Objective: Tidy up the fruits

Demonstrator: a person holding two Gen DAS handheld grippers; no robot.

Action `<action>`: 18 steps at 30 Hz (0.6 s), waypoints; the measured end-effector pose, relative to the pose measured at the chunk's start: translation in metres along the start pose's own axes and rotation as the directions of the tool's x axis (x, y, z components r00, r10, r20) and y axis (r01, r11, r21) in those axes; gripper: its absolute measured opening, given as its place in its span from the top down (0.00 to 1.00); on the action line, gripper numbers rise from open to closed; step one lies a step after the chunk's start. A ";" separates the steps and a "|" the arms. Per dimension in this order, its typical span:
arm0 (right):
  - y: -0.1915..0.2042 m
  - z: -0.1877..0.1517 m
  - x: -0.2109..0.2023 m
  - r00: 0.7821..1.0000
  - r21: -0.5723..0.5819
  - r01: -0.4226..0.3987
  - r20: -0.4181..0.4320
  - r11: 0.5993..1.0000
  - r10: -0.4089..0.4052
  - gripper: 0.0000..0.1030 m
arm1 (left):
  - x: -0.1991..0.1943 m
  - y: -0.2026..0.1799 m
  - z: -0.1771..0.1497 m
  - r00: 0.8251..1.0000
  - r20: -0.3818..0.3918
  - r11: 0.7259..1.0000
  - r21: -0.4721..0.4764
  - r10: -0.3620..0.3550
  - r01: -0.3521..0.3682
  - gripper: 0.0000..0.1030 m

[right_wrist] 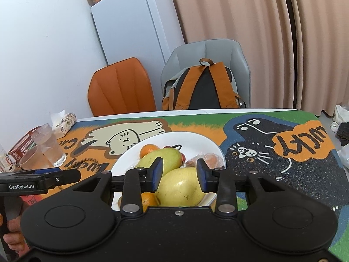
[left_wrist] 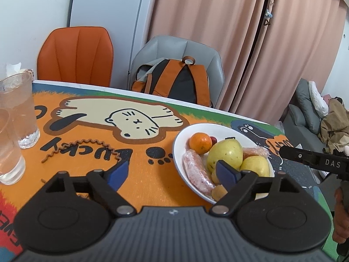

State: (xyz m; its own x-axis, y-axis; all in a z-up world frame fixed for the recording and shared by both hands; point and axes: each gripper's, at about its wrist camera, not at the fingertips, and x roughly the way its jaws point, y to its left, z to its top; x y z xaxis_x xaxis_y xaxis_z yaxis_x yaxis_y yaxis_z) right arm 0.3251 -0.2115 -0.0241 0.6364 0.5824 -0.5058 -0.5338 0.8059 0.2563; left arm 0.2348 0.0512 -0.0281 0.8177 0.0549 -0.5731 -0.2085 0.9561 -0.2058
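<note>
A white plate [left_wrist: 181, 137] holds several fruits: an orange [left_wrist: 200, 143], two yellow-green pears [left_wrist: 225, 154], plastic-wrapped reddish pieces [left_wrist: 196, 172] and a small red fruit [left_wrist: 214, 140]. My left gripper [left_wrist: 172, 172] is open and empty, above the mat at the plate's left edge. In the right wrist view the plate [right_wrist: 130, 156] lies just ahead. My right gripper [right_wrist: 180, 175] is open, its pads on either side of the nearer pear [right_wrist: 183, 187], above it. The other pear [right_wrist: 165, 156] and orange [right_wrist: 148, 149] lie behind.
A cat-print mat [left_wrist: 91, 118] covers the table. Glasses [left_wrist: 18, 109] stand at the left, with a red basket [right_wrist: 21, 142] and tissue box [right_wrist: 65, 120]. An orange chair [left_wrist: 75, 54] and a grey chair with a backpack [left_wrist: 174, 80] stand behind the table.
</note>
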 end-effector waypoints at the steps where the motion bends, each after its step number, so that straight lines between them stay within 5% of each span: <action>1: 0.001 -0.001 -0.003 1.000 0.000 -0.001 0.002 1.000 0.001 0.62 | -0.002 0.000 -0.001 1.000 0.000 1.000 -0.001 -0.001 0.001 0.15; 18: 0.024 -0.020 -0.057 0.999 -0.005 -0.018 0.031 1.000 0.018 0.26 | -0.047 -0.001 -0.016 1.000 0.016 1.000 -0.013 -0.012 0.012 0.05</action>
State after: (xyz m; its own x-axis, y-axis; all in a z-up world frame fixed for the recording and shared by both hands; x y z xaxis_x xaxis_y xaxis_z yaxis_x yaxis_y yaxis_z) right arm 0.2654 -0.2276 -0.0057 0.6435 0.5997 -0.4756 -0.5480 0.7948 0.2607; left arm 0.1882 0.0427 -0.0136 0.8284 0.0481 -0.5581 -0.2054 0.9530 -0.2227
